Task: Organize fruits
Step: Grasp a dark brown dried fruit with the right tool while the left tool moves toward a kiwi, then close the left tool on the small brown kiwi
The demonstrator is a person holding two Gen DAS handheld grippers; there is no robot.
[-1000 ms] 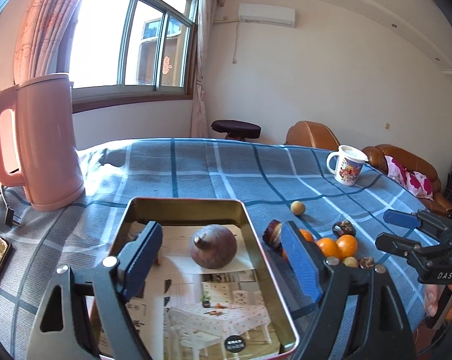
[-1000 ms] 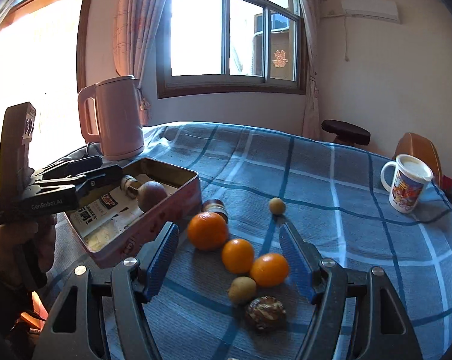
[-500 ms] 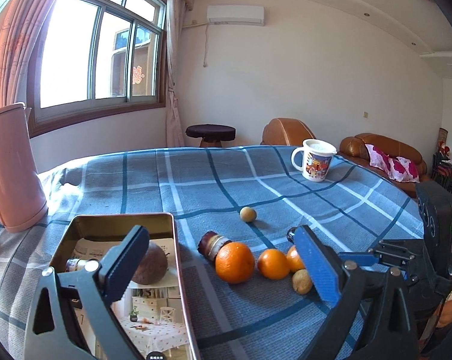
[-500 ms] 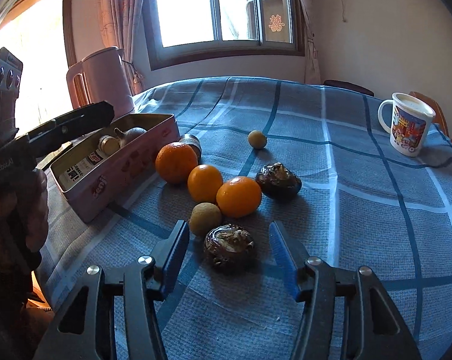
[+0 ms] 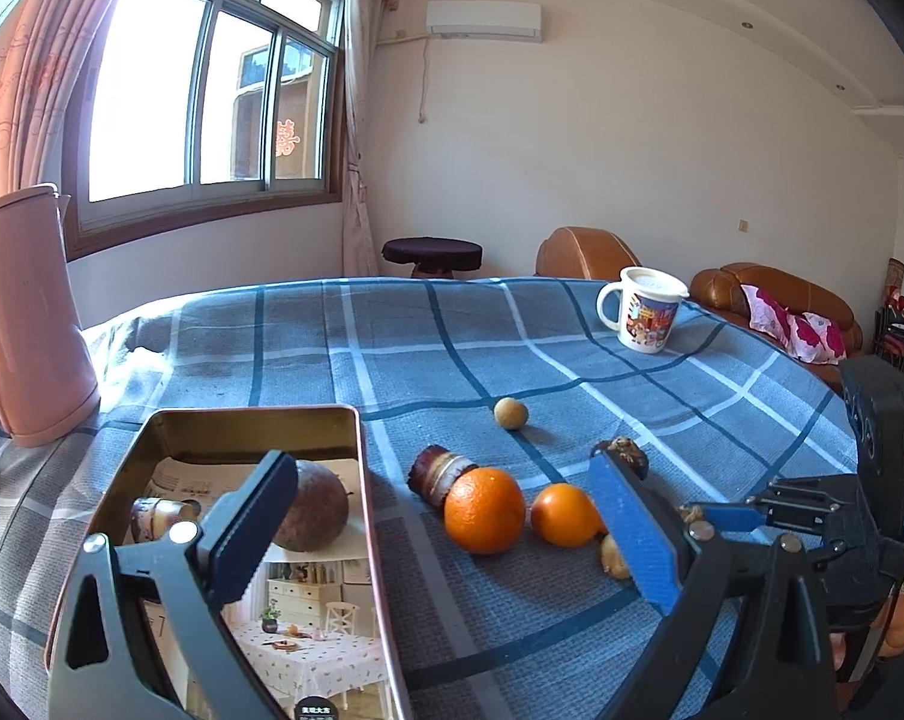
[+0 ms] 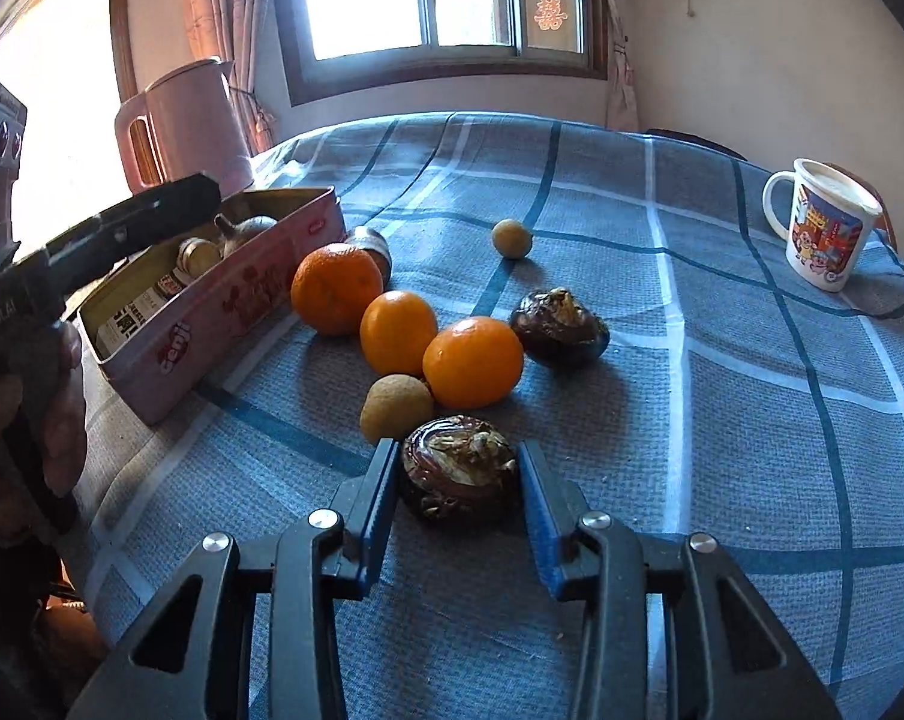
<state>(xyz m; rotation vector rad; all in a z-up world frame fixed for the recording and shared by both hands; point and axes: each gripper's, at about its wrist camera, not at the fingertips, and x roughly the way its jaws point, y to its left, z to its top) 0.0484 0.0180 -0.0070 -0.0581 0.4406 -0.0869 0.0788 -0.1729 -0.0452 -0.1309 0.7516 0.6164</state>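
Note:
My right gripper (image 6: 459, 483) is closed around a dark brown water chestnut (image 6: 459, 468) that rests on the blue checked cloth; both blue pads touch its sides. Just beyond lie a small tan fruit (image 6: 395, 408), three oranges (image 6: 472, 362), a second dark chestnut (image 6: 558, 328) and a far tan fruit (image 6: 511, 238). The pink tin (image 6: 212, 312) stands at the left with a brown round fruit (image 5: 311, 507) inside. My left gripper (image 5: 446, 546) is open and empty, hovering over the tin's right edge (image 5: 365, 480) and the big orange (image 5: 483, 510).
A pink kettle (image 6: 185, 126) stands behind the tin at the table's left. A printed mug (image 6: 823, 225) stands far right. A small brown jar (image 5: 440, 474) lies beside the tin. A sofa (image 5: 769, 306) and a stool (image 5: 431, 255) lie beyond the table.
My right gripper moved forward and down and closed its pads on the near water chestnut. My left gripper swung right, from over the tin toward the oranges, and stayed open.

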